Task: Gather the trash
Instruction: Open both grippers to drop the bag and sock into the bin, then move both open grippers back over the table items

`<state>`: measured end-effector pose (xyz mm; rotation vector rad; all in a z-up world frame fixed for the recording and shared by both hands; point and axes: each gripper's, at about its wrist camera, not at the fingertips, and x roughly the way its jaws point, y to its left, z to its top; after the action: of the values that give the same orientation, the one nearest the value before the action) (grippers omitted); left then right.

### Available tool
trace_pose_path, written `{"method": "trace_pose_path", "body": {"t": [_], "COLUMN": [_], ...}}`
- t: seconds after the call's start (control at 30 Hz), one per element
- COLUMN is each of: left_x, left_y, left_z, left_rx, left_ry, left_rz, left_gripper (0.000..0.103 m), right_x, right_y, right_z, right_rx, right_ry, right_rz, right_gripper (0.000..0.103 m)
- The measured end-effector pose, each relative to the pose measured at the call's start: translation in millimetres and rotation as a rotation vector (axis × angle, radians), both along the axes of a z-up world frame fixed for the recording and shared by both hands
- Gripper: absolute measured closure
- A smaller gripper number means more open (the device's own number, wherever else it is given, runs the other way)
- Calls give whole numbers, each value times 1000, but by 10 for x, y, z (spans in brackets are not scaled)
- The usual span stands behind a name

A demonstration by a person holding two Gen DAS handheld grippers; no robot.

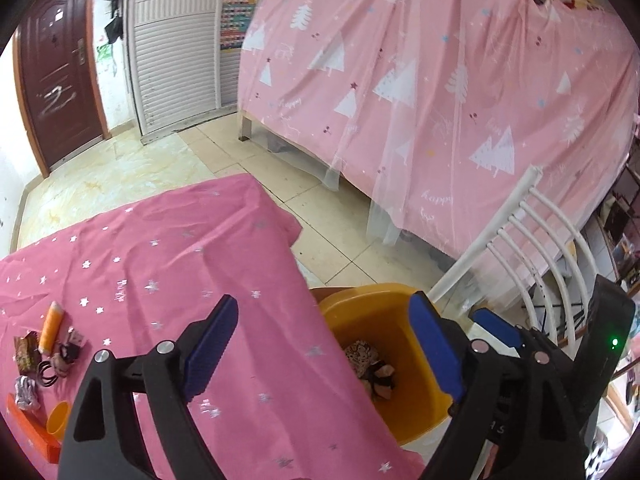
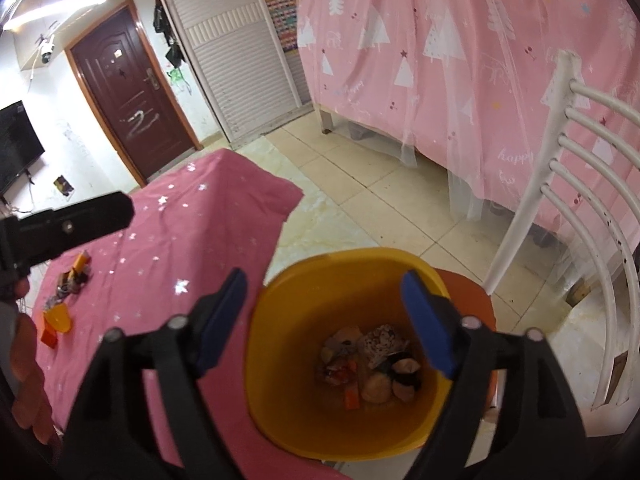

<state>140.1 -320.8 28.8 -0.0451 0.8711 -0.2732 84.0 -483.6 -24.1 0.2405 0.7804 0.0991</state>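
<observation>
While your right gripper point(image 2: 324, 320) hangs over the yellow bin point(image 2: 280, 412) of collected trash point(image 2: 372, 368), both it and your left gripper point(image 1: 324, 348) gape empty, leftover items point(image 1: 44, 356) remaining on the pink tablecloth point(image 1: 172, 248).

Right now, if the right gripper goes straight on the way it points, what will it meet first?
Most likely the trash pile inside the yellow bin. The right gripper has open, empty jaws above the bin's mouth, though depth is hard to judge.

Each black tool point(image 1: 324, 344) point(image 2: 324, 320) carries blue ribbed pads point(image 1: 210, 350) and silver screws point(image 1: 165, 347).
</observation>
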Motion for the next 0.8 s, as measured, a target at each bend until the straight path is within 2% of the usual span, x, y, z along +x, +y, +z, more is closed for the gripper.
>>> {"method": "trace_pose_path", "body": {"t": [0.07,0.2,0.57,0.8], "left_x": [-20,-67,-143,-226], "left_y": [92,368,1138,1665], "left_z": [33,128,396,408], "left_rx": [4,-1,-9,9], "left_ry": [-5,-21,-81,-86], "left_rz": [12,49,159,216], "left_gripper": [22,20,17,16], "right_x": [-3,25,133,170], "right_y": [107,329,1131,1674], "right_z": [54,138,278,378], "right_rx": [-2,28,9,-42], "right_ry": [-12,-32,-27,-28], "right_rz": [19,57,185,276], "right_gripper": [23,10,10,10]}}
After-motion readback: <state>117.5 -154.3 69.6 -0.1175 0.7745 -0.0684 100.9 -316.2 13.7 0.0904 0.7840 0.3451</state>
